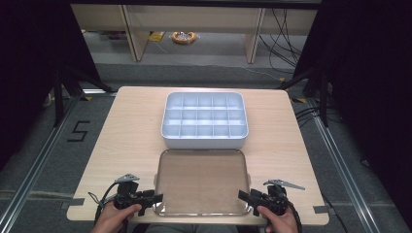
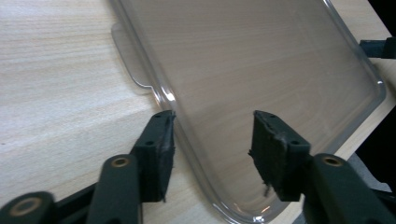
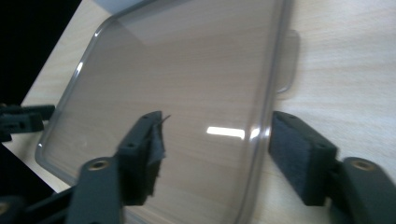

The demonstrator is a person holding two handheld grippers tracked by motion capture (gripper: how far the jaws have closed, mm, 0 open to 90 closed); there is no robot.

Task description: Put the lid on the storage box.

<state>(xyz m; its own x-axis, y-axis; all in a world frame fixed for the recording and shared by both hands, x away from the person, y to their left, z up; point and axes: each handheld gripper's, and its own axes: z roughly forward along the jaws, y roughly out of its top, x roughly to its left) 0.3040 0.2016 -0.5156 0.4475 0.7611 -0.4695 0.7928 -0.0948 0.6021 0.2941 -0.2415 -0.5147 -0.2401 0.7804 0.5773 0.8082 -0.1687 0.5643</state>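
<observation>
A clear, smoky plastic lid (image 1: 201, 179) lies flat on the wooden table near its front edge. Behind it stands a white box (image 1: 204, 141) divided into several empty compartments. My left gripper (image 1: 158, 198) is at the lid's front left corner, and in the left gripper view the lid's rim (image 2: 187, 140) runs between its open jaws (image 2: 212, 135); one pad (image 2: 161, 144) sits just outside the rim. My right gripper (image 1: 241, 195) is at the front right corner. In the right gripper view it (image 3: 217, 135) straddles the lid's right rim (image 3: 261, 130), with a gap at the pads.
The table (image 1: 131, 141) has bare wood on both sides of the box and lid. Small tabs stick out from the lid's sides (image 2: 128, 60) (image 3: 289, 60). Beyond the table are desk legs, cables and a yellow coil (image 1: 183, 37) on the floor.
</observation>
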